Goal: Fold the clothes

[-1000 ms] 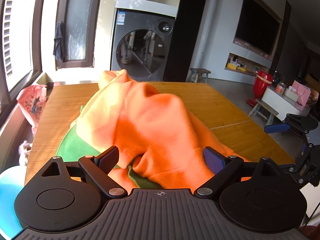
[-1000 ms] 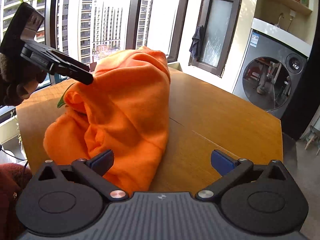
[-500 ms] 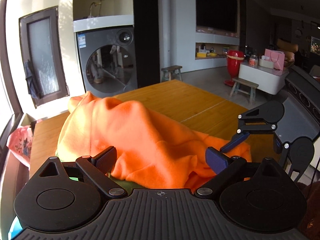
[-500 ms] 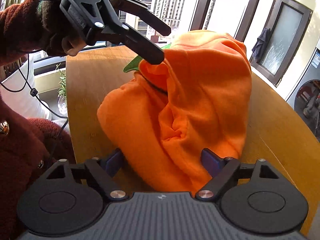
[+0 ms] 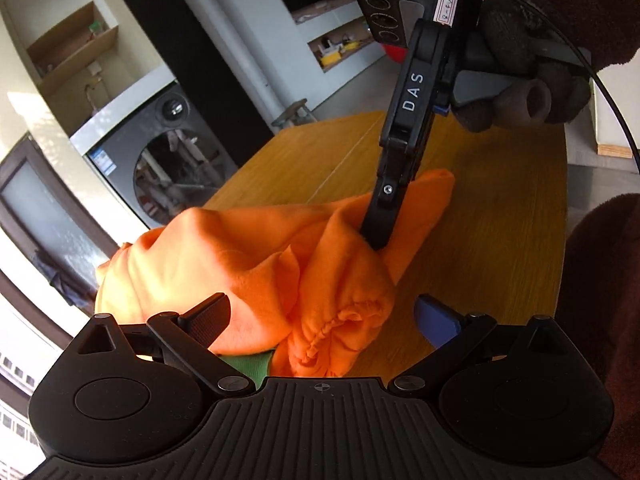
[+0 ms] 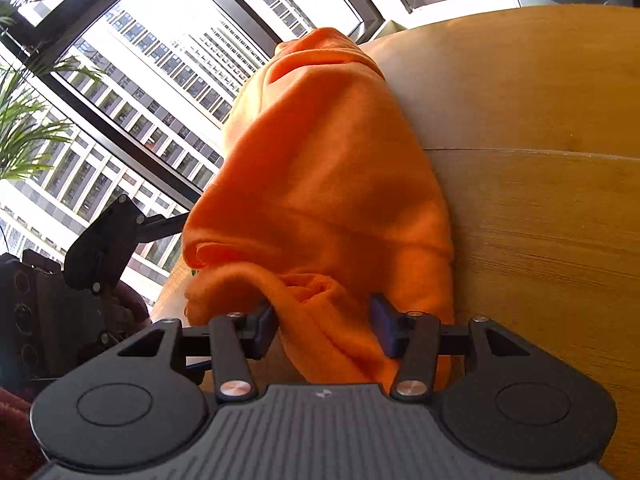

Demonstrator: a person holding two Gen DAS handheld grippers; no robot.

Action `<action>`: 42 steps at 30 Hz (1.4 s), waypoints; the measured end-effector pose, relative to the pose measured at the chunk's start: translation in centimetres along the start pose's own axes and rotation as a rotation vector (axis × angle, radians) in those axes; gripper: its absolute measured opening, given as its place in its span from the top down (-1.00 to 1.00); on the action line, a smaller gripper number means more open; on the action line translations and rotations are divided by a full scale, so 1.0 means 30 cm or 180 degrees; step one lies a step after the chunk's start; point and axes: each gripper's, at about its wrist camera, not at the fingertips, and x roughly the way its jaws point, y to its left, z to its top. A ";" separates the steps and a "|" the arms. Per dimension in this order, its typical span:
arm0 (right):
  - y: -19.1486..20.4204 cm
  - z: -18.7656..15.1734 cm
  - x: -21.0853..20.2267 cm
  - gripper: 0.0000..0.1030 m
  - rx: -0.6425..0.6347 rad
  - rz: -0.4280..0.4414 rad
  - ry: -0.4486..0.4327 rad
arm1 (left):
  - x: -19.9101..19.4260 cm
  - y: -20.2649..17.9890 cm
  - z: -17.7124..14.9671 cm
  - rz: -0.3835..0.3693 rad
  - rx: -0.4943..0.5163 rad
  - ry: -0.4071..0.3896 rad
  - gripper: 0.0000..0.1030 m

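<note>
Orange hoodie [image 5: 256, 264] is bunched up mid-frame on the wood table [image 5: 492, 216]. Left gripper [image 5: 320, 316] has its fingers spread wide around a cuff. Right gripper [image 6: 324, 328] is half closed with a fold between the pads, can't tell if it's actually pinched.

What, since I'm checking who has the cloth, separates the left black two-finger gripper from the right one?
The left gripper is wide open around the orange fleece garment; the right gripper is narrower, fabric bunched between its fingers. The right points down into the cloth; the left reaches in sideways. Both are black.
</note>
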 end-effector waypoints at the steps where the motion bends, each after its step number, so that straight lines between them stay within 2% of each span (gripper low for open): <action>1: -0.015 -0.001 -0.002 0.04 0.0095 0.0060 -0.0010 | 0.021 -0.002 0.002 0.0010 0.0001 0.0031 -0.96; 5: -0.018 -0.020 -0.005 0.06 0.0101 0.0090 -0.0060 | 0.100 0.019 0.005 -0.0077 -0.0164 0.0144 -0.96; 9: 0.004 -0.035 -0.026 0.05 -0.0081 -0.0016 -0.0130 | 0.157 0.065 0.004 -0.0131 -0.0569 0.0190 -0.94; 11: 0.021 -0.047 -0.052 0.01 -0.0268 -0.0134 -0.0244 | 0.166 0.099 -0.005 -0.0180 -0.0827 0.0148 -0.72; 13: 0.042 -0.065 -0.102 -0.19 -0.0500 -0.0247 -0.0418 | 0.177 0.146 -0.016 -0.0273 -0.1154 0.0133 -0.64; 14: 0.050 -0.082 -0.140 -0.27 -0.0620 -0.0327 -0.0535 | 0.184 0.170 -0.028 -0.0349 -0.1330 0.0133 -0.61; 16: 0.058 -0.107 -0.197 -0.57 -0.0870 -0.0522 -0.0766 | 0.205 0.258 -0.066 -0.0598 -0.1878 0.0120 -0.59; 18: 0.062 -0.146 -0.240 -0.70 -0.1118 -0.0705 -0.0916 | 0.215 0.343 -0.118 -0.0850 -0.2447 0.0048 -0.57; 20: 0.059 -0.188 -0.273 -0.74 -0.1329 -0.0814 -0.1026 | 0.235 0.428 -0.181 -0.1098 -0.3026 -0.0044 -0.49; 22: 0.056 -0.213 -0.253 -0.76 -0.1432 -0.0853 -0.1015 | 0.264 0.513 -0.246 -0.1343 -0.3604 -0.0129 -0.45; 24: 0.053 -0.212 -0.219 -0.76 -0.1553 -0.1022 -0.1020 | 0.289 0.572 -0.294 -0.1523 -0.3987 -0.0198 -0.41; 27: 0.061 -0.191 -0.143 -0.76 -0.1757 -0.1295 -0.1150 | 0.310 0.606 -0.314 -0.1586 -0.4078 -0.0221 -0.37; 30: 0.078 -0.121 -0.064 -0.76 -0.1837 -0.1186 -0.1402 | 0.311 0.612 -0.315 -0.1592 -0.4032 -0.0228 -0.36; 31: 0.081 -0.099 -0.043 -0.70 -0.1846 -0.1126 -0.1477 | 0.311 0.612 -0.314 -0.1595 -0.4017 -0.0231 -0.36; 32: 0.097 -0.101 -0.045 -0.60 -0.1847 -0.1072 -0.1489 | 0.308 0.613 -0.316 -0.1608 -0.4022 -0.0241 -0.36; 33: 0.112 -0.103 -0.048 -0.18 -0.1847 -0.1019 -0.1502 | 0.297 0.611 -0.319 -0.1623 -0.4032 -0.0266 -0.36; 34: 0.128 -0.105 -0.051 0.11 -0.1847 -0.0965 -0.1514 | 0.287 0.608 -0.322 -0.1638 -0.4042 -0.0291 -0.36; 35: 0.143 -0.107 -0.053 0.18 -0.1847 -0.0912 -0.1526 | 0.275 0.605 -0.324 -0.1658 -0.4045 -0.0320 -0.36; 36: 0.158 -0.108 -0.056 0.39 -0.1847 -0.0859 -0.1538 | 0.261 0.599 -0.319 -0.1695 -0.4030 -0.0363 -0.37; 37: 0.174 -0.110 -0.059 0.51 -0.1846 -0.0805 -0.1550 | 0.247 0.593 -0.314 -0.1731 -0.4014 -0.0406 -0.41; 39: 0.204 -0.114 -0.066 0.57 -0.1841 -0.0698 -0.1575 | 0.206 0.567 -0.284 -0.1831 -0.3891 -0.0508 -0.50; 42: 0.212 -0.131 -0.183 0.61 -0.1686 -0.0586 -0.1687 | 0.126 0.519 -0.227 -0.1937 -0.3580 -0.0643 -0.60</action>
